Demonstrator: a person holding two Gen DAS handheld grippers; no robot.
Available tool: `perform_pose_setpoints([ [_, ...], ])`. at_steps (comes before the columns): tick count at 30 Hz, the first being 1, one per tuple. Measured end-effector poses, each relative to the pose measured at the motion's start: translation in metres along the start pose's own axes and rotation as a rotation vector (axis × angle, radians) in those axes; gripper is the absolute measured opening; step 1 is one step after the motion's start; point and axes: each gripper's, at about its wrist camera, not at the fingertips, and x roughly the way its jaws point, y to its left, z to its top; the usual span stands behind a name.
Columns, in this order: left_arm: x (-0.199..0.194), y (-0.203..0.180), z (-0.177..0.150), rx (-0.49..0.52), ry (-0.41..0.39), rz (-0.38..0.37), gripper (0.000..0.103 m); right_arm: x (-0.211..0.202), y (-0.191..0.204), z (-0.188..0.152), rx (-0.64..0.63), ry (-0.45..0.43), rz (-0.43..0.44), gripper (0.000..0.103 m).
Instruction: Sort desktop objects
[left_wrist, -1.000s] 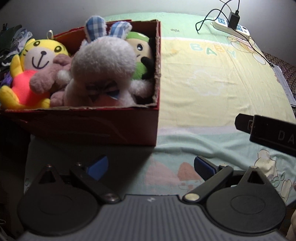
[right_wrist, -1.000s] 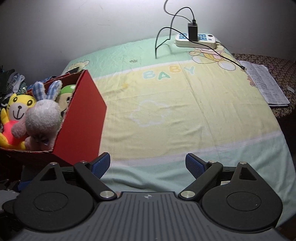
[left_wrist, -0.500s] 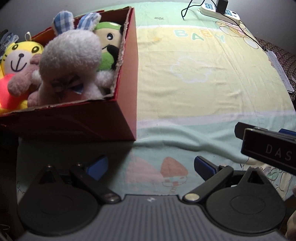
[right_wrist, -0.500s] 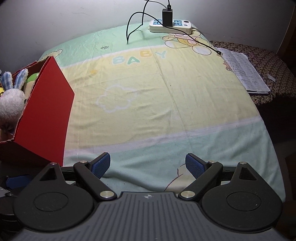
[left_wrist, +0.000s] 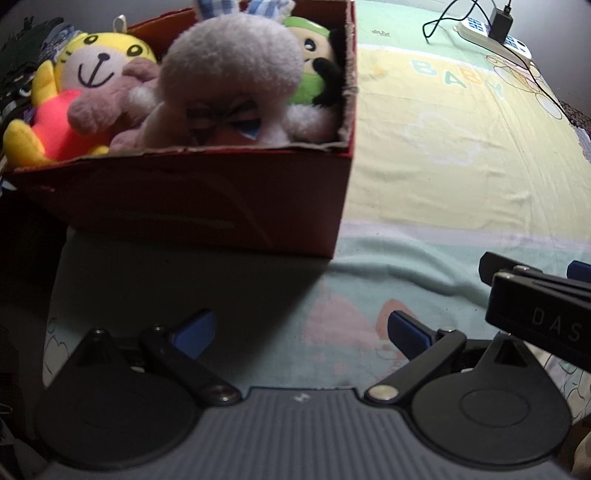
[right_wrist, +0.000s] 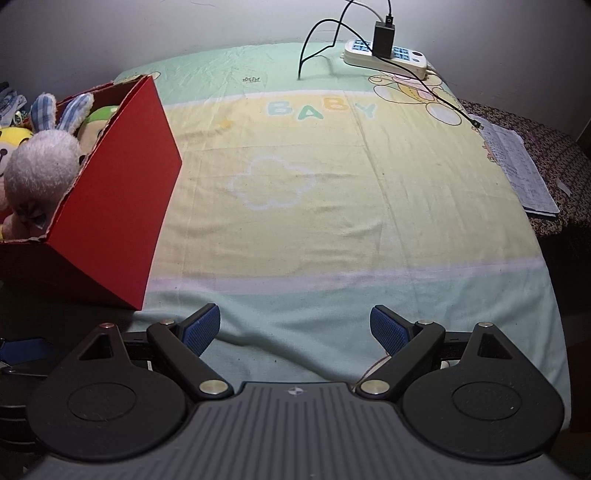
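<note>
A red cardboard box (left_wrist: 207, 206) stands at the left of the bed, packed with plush toys: a grey rabbit (left_wrist: 229, 77) with checked ears, a yellow tiger (left_wrist: 92, 70), a pink bear (left_wrist: 107, 107) and a green-capped doll (left_wrist: 314, 66). The same red box (right_wrist: 110, 206) and rabbit (right_wrist: 40, 166) show at the left of the right wrist view. My left gripper (left_wrist: 301, 332) is open and empty, low in front of the box. My right gripper (right_wrist: 295, 326) is open and empty over the sheet; its body (left_wrist: 539, 314) shows at the right of the left wrist view.
A pastel "BABY" bedsheet (right_wrist: 332, 206) covers the surface. A white power strip (right_wrist: 388, 57) with a black charger and cables lies at the far edge. Papers (right_wrist: 524, 173) rest on a patterned surface at the right. Dark clothing (left_wrist: 22, 70) lies left of the box.
Both grippers stayed open and empty. The left view swung back toward the box, which now looms closer. The right view panned left, bringing the box and toys further into frame.
</note>
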Motion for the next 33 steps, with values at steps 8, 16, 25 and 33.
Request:
perform_pose_setpoints([
  [8, -0.002, 0.032, 0.0, -0.024, -0.003, 0.006, 0.1, -0.001, 0.034, -0.001, -0.051, 0.004, 0.018, 0.09],
  [16, -0.008, 0.071, 0.008, 0.003, -0.022, -0.009, 0.1, -0.012, 0.07, 0.001, -0.038, -0.01, -0.001, 0.09],
  [25, -0.021, 0.115, 0.021, 0.021, -0.06, -0.035, 0.1, -0.023, 0.104, 0.004, 0.011, -0.035, -0.021, 0.089],
  [33, -0.044, 0.139, 0.036, 0.066, -0.11, -0.07, 0.1, -0.036, 0.125, 0.013, 0.058, -0.055, -0.01, 0.09],
])
